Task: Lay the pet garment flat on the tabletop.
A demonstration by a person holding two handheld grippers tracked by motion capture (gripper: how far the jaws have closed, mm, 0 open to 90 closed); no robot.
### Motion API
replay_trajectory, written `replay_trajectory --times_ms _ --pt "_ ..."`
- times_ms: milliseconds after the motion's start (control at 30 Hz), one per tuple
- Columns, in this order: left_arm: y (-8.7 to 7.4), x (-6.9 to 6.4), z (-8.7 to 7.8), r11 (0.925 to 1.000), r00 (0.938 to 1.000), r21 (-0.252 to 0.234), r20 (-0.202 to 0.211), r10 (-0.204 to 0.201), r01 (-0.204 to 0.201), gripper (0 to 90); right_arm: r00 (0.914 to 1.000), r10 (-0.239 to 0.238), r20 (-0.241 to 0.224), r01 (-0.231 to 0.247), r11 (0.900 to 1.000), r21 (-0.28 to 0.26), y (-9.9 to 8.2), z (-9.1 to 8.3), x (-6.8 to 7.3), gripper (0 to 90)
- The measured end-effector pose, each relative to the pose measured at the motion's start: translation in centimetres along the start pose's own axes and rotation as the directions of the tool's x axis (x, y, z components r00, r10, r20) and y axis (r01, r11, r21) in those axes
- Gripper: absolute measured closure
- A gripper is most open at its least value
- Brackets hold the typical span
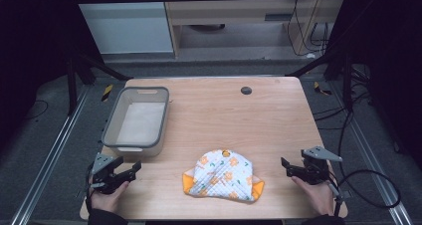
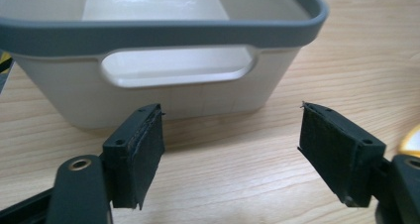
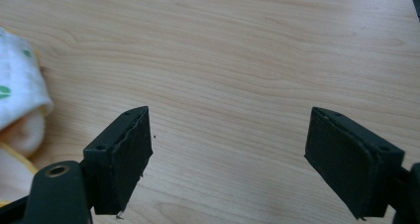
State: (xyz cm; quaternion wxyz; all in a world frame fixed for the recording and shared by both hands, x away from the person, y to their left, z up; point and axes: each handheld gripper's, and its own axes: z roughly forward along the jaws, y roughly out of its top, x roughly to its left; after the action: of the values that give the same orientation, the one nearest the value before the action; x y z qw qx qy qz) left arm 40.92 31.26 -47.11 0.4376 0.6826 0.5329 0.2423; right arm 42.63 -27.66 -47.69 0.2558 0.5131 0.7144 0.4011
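From my remote seat, I hold 2 grippers over the worktop's near edge: the left gripper [image 1: 130, 169] at the near-left corner, jaws apart, facing the bin [image 1: 111, 124]; the right gripper [image 1: 287, 167] near the right edge, jaws apart over bare wood. The cloth [image 1: 223, 175] lies between them.

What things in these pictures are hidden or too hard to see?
- Underside of the folded cloth: high view, hidden by its own top layer.
- Most of the cloth: right gripper view, cut off by the left edge.
- Far end of the bin: left gripper view, cut off by the top edge.
- Small dark round thing: high view, too small to identify.
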Motion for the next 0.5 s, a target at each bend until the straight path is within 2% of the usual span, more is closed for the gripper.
replay_trajectory --times_ms 133,200,367,500 --pt "0.0 -0.6 -0.2 0.9999 0.9998 -0.002 0.018 0.013 -0.013 28.9 0.9998 0.012 -0.017 -0.012 0.9999 -0.008 0.1 -0.2 0.4 20.2" --pt "0.1 -1.2 -0.3 0.9995 0.9987 -0.003 0.041 0.030 -0.030 30.2 0.9998 0.000 -0.020 -0.001 0.9998 -0.020 0.3 -0.4 0.7 21.7" --pt "0.3 -1.7 -0.4 0.9986 0.9966 -0.006 0.063 0.053 -0.053 32.4 0.9995 -0.005 -0.031 0.004 0.9996 -0.029 0.6 -0.6 1.0 24.0" --pt "0.7 -1.9 -0.5 0.9989 0.9960 -0.016 0.077 0.045 -0.044 32.7 0.9989 -0.017 -0.044 0.015 0.9989 -0.045 1.1 -0.8 1.2 25.1"
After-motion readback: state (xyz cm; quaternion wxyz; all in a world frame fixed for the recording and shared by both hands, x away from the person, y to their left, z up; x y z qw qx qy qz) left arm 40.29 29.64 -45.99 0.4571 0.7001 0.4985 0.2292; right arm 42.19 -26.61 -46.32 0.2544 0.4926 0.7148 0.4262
